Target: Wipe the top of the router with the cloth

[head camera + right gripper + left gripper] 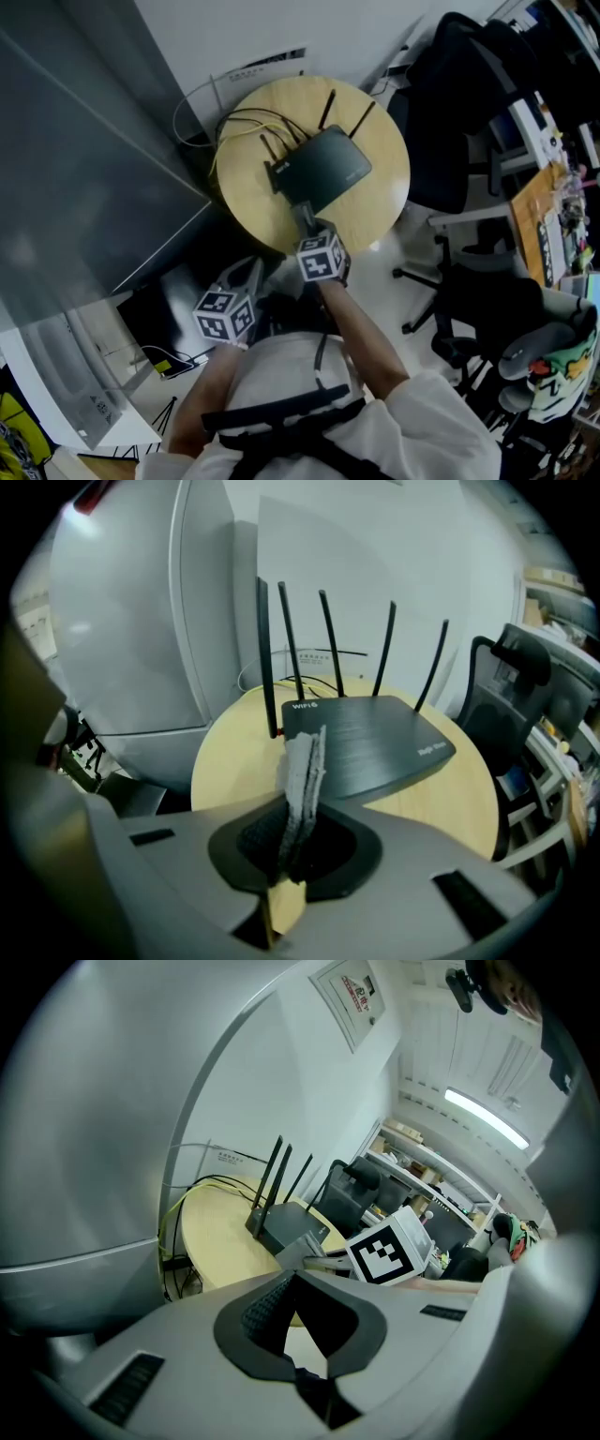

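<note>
Left claw (300, 1327) sat near the body, jaws apart and empty, likely just out of the way. Right claw (291, 850) pinched the folded cloth (303, 771), free end forward for wiping, at the near edge of the router (375, 742) lying mid-surface (234, 752).

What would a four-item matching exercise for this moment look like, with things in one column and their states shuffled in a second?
Things:
1. black flat router
2. grey folded cloth
3. left tool
4. round pale wooden table

States:
A. open, holding nothing
B. pinched in the right tool
C. lies flat, antennas upright
D. bears the router

Pairs: 1-C, 2-B, 3-A, 4-D
</note>
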A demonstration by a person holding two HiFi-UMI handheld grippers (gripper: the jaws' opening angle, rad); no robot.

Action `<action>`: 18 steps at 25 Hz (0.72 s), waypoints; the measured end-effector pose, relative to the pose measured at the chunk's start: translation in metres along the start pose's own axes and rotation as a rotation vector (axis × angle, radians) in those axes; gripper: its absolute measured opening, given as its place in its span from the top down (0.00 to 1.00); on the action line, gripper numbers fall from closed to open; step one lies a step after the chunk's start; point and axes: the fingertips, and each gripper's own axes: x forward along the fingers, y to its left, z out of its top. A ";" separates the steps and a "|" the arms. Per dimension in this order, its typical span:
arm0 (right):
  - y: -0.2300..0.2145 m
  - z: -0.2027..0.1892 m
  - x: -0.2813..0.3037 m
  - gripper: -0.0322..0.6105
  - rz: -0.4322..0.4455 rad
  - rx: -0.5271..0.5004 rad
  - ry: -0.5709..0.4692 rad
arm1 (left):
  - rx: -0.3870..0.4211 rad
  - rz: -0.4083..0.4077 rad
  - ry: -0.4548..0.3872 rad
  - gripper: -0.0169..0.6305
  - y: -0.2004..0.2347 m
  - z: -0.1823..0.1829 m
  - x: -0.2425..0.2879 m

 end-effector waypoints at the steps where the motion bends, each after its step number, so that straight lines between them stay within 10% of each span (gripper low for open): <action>1: -0.004 -0.002 -0.004 0.92 -0.004 -0.011 -0.004 | 0.000 -0.004 0.001 0.99 -0.003 -0.001 0.002; 18: -0.080 -0.031 -0.020 0.92 -0.053 0.160 -0.010 | -0.024 0.012 0.008 0.99 -0.021 -0.020 0.001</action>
